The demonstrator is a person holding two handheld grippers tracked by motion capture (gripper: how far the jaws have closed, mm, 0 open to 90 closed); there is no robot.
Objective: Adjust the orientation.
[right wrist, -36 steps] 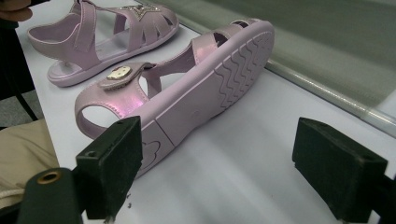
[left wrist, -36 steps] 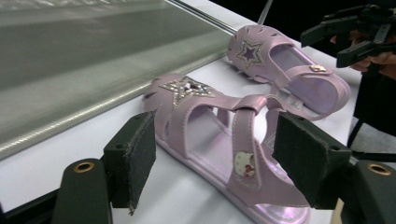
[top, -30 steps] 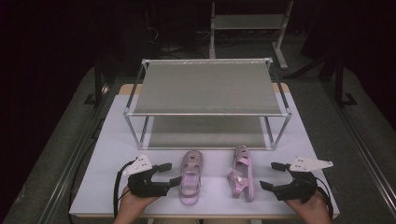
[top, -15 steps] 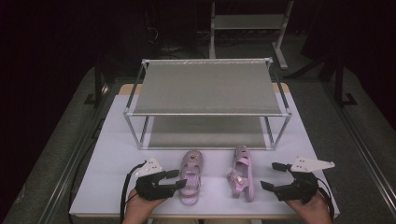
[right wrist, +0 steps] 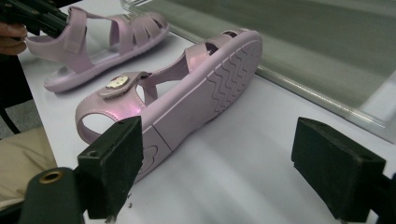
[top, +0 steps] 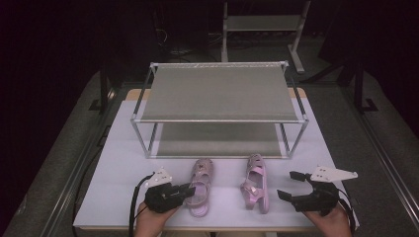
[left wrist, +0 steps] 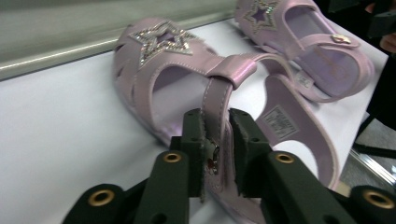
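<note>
Pink sandals (top: pixel 200 186) side by side near a shelf rack (top: pixel 217 91), left gripper (left wrist: pixel 217 140) pinching the left sandal's strap (left wrist: pixel 215 105), right gripper (right wrist: pixel 217 161) spread wide beside the right sandal (right wrist: pixel 180 91).

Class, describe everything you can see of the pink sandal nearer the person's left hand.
The left sandal is shiny pale pink, with a glittery star on its cut-out toe, a strap across the instep and a label on the insole. It lies sole-down on the white table, toe toward the rack. The left gripper is closed on its strap.

White table (top: pixel 123 168) bears shoe rack (top: pixel 217 91), two sandals (top: pixel 255 181).
</note>
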